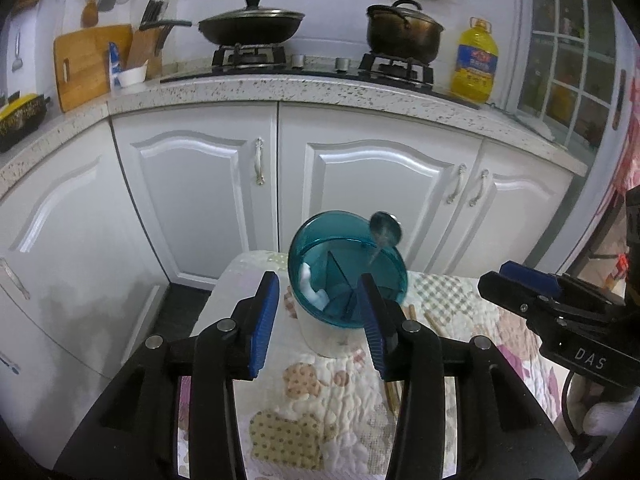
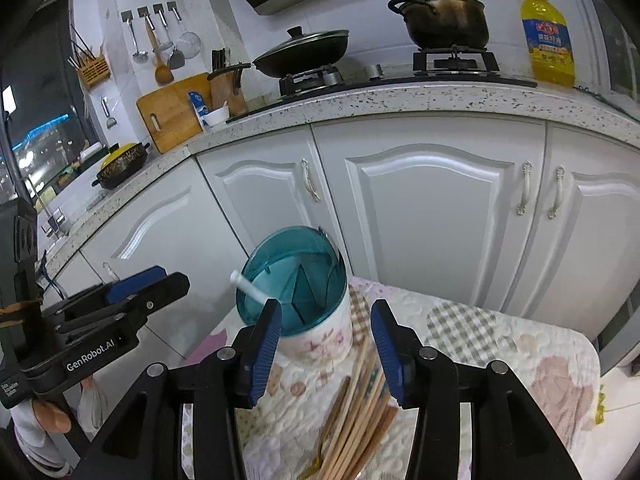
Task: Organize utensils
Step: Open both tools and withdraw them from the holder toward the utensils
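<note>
A utensil holder (image 1: 320, 336) with a white flowered body and a teal divided top stands on a quilted cloth (image 1: 320, 412). A metal spoon (image 1: 386, 229) stands in it bowl up, and a white utensil (image 1: 313, 290) rests in its left compartment. My left gripper (image 1: 318, 282) is open just short of the holder, with nothing between its fingers. In the right wrist view the holder (image 2: 316, 336) shows the white handle (image 2: 248, 286) sticking out. My right gripper (image 2: 326, 306) is open and empty above a bundle of wooden chopsticks (image 2: 356, 408) lying on the cloth.
White cabinet doors (image 1: 192, 200) stand close behind the cloth-covered surface. Above them a speckled counter (image 1: 320, 88) carries a stove with a pan (image 1: 250, 26) and a pot (image 1: 402, 32), an oil bottle (image 1: 474, 60), a knife block and a cutting board. A person's hand (image 2: 48, 416) holds the left gripper.
</note>
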Motion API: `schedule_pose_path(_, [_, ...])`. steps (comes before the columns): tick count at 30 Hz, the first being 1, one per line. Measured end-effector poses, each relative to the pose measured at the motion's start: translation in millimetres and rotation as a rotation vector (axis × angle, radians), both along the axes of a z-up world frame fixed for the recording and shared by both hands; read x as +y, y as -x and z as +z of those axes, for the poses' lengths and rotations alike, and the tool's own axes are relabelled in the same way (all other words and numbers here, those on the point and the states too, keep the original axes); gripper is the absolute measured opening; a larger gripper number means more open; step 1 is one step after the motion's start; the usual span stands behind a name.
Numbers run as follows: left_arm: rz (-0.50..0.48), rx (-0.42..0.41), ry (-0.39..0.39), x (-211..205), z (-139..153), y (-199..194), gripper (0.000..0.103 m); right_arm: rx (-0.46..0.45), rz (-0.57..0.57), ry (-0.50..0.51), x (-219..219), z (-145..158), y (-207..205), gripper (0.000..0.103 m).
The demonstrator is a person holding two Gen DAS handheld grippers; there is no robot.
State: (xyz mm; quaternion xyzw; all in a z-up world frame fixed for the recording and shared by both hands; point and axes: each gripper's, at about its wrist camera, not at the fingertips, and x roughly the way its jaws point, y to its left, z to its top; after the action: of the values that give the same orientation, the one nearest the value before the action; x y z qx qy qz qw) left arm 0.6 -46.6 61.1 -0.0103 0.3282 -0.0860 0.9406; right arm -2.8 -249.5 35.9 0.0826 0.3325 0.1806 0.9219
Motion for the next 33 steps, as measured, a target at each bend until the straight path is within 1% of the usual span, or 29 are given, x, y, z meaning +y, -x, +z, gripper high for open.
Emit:
schedule_pose_path(5, [-0.022,-0.012,0.002,-8,3,16,0.04,-0.004,-0.02,-0.007,-8,4,20,0.047])
schedule_pose_path(8, [-0.033,-0.013,0.004,-12,3,23,0.04,-0.006,-0.028,-0.003,-12,7,30,0.052])
schedule_pose_path(19, [-0.077,-0.031,-0.003,-27,9,46,0.041,-0.022,-0.057,0.008,-25,16,66,0.054])
schedule_pose_path(24, [-0.096,-0.038,-0.004,-32,12,54,0.042,-0.028,-0.07,0.018,-29,18,76,0.057])
schedule_pose_path(33, [-0.103,-0.03,0.003,-37,11,59,0.042,-0.033,-0.1,0.028,-29,22,86,0.058])
